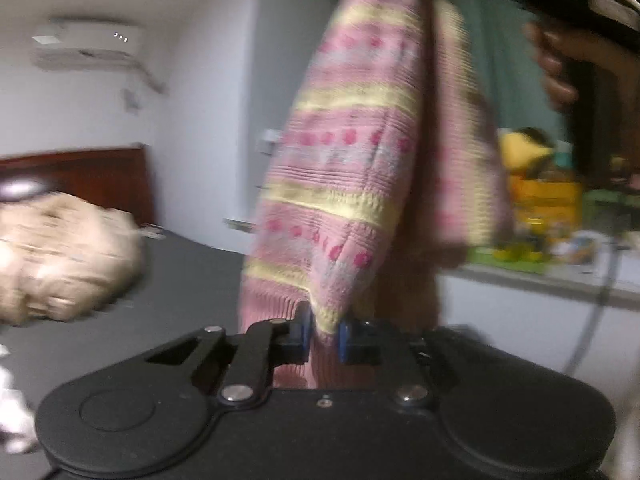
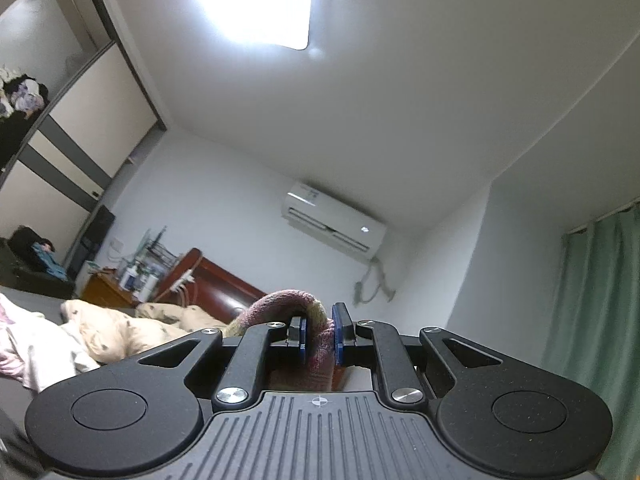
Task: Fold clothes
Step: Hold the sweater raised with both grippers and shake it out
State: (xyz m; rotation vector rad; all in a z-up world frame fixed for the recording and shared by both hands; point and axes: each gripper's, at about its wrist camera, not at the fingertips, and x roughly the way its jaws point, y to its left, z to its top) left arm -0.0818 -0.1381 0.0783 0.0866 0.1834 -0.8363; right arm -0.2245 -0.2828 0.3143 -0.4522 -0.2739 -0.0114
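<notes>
Garment: a pink knitted sweater point(image 1: 352, 168) with yellow bands and rows of red dots is seen hanging lengthwise in the air, its top end at the upper edge of the left wrist view and its ribbed lower hem down at the blue pads.
Left gripper point(image 1: 323, 334): the jaws are nearly closed, and the lower hem of the sweater is pinched between the two blue pads.
Right gripper point(image 2: 319, 336): the jaws are likewise drawn almost together, and a bunched pink fold of the same sweater is clamped between the pads, with the knit looping over the left finger.
Right hand point(image 1: 560, 68): it is seen blurred in the left wrist view, wrapped around the dark handle of the other tool above the sweater.
Bed: a dark sheet point(image 1: 188, 276) is visible below the hanging garment.
Other laundry: a beige dotted bundle point(image 2: 120, 332) lies on the bed by the red-brown headboard point(image 2: 224, 284).
Room: an air conditioner point(image 2: 334, 222) is mounted on the white wall, and a green curtain point(image 2: 596, 304) hangs at the right.
</notes>
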